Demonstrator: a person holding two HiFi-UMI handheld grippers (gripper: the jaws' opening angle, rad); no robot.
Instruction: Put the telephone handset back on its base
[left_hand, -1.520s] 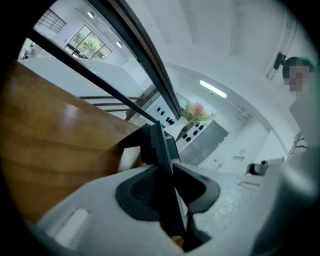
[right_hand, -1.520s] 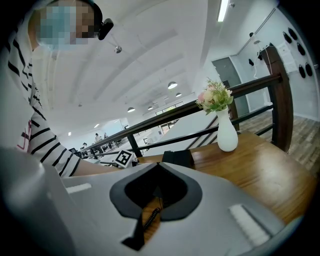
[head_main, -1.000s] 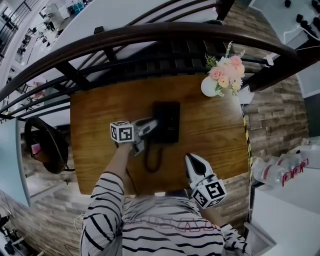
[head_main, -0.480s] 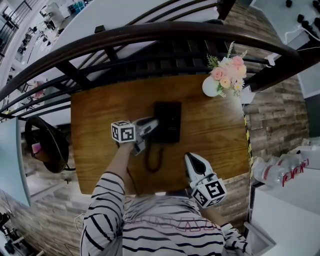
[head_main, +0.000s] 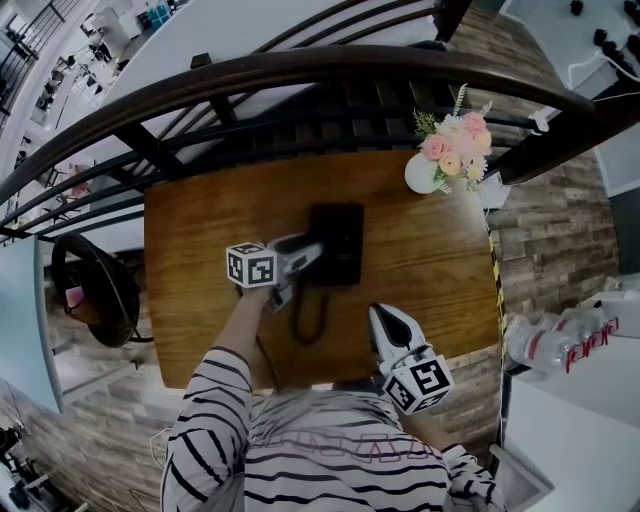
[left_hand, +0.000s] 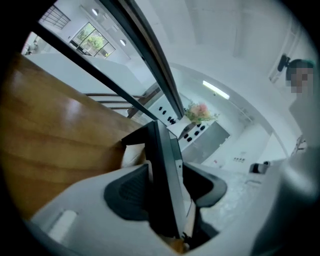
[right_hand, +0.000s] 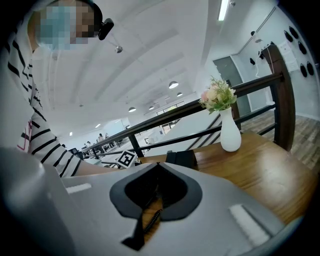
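The jaws of the left hand-held gripper (head_main: 303, 252) have just been opening, and now they are being held wide apart. The black handset (left_hand: 164, 160) is being seen between them, but it is not being squeezed. It is lying along the left side of the telephone base (head_main: 342, 245), in the middle of the wooden counter (head_main: 200, 250). So the handset is probably being let go onto its base, and the job is likely almost done. The gripper may only need to be pulled back without the handset being bumped.

The right hand-held gripper (head_main: 382, 316) is being held near the front edge of the counter, well apart from the telephone. Its jaws are being kept together, with nothing in them.

In the head view, the whole counter is being shown from above: the base, the curly cord (head_main: 308, 322) and the white vase of flowers (head_main: 443, 152) at the far corner. The space between the left jaws is not being shown there. That is being shown only in the left gripper view, with the handset seen edge-on. Whether the handset is sitting fully in its place cannot be told.
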